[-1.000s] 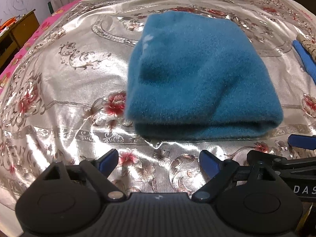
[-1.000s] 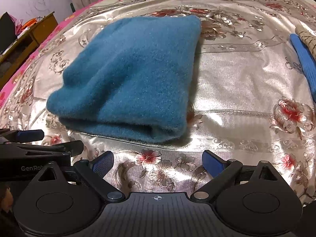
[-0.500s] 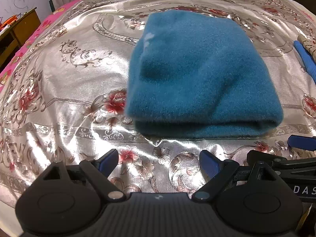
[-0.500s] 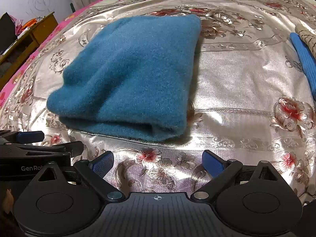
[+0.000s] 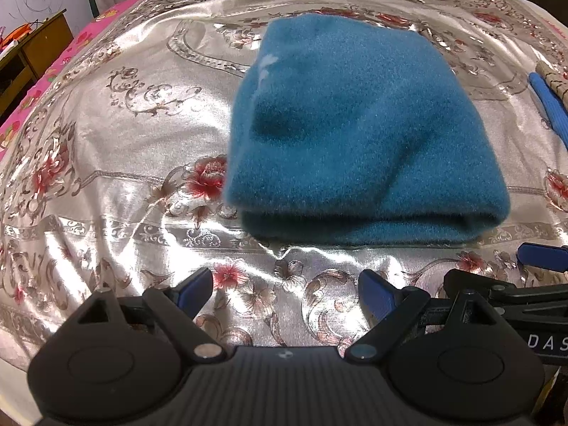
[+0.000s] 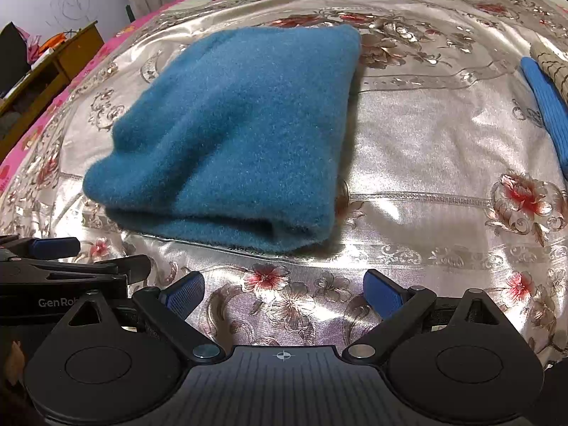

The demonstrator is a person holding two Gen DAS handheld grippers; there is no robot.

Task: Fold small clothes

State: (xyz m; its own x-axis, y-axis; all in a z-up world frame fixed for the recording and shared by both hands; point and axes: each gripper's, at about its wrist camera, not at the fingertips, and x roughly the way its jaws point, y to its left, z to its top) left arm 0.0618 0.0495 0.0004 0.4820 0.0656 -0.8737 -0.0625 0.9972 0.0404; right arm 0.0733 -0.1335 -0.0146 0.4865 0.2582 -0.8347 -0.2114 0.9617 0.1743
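Observation:
A fuzzy teal garment lies folded in a thick rectangle on the shiny floral bedspread, its folded edge toward me. It also shows in the right wrist view. My left gripper is open and empty, just short of the garment's near edge. My right gripper is open and empty, near the garment's right front corner. Each gripper shows at the edge of the other's view.
A bright blue ribbed cloth and a beige patterned cloth lie at the right edge of the bed. A wooden desk stands to the left of the bed. A pink floral sheet borders the bedspread.
Both grippers have stayed open and nearly still. The left wrist view has tilted slightly, and the garment has not moved.

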